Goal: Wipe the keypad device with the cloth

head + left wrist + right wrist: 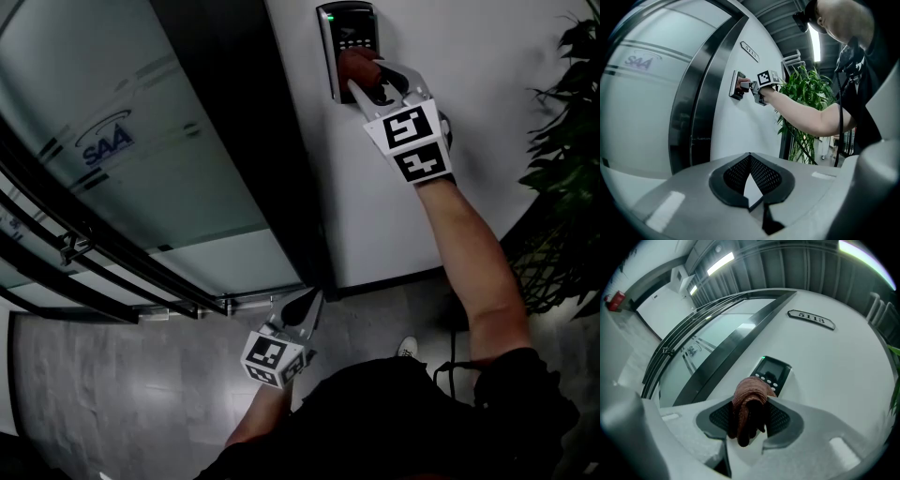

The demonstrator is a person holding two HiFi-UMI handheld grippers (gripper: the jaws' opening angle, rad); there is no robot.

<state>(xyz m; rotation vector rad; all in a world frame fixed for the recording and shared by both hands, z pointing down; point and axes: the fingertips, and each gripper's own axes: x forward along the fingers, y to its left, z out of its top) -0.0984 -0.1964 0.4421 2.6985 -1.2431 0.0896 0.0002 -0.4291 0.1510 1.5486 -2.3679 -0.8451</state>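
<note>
While the right gripper (370,82) holds the cloth (358,64) up high, the left gripper (302,309) hangs low by the person's side, near the floor (112,394). The right jaws squeeze tight on the cloth. It is a reddish-brown cloth, bunched up, and a fat lump of it sticks out past the tips. The left jaws are pressed together at the tips and have nothing in them.

The keypad (345,28) is a small dark box on the white wall (469,56), just beside the dark frame of a glass door (141,141). It stands upright, taller than it is wide. A little green light (763,358) glows at its top corner. It has a screen on top and buttons under that.

The keypad is right in front of the right jaws, straight ahead. The lump of cloth sits over the lower part, where the buttons are, and seems to touch it. The screen above is not covered.

I think the wiping is on the lower part now. To clean the rest, the cloth needs to rub up along the tall side of the box, toward the screen. The right gripper is the one for the job. The left one is far away and holds no cloth.
</note>
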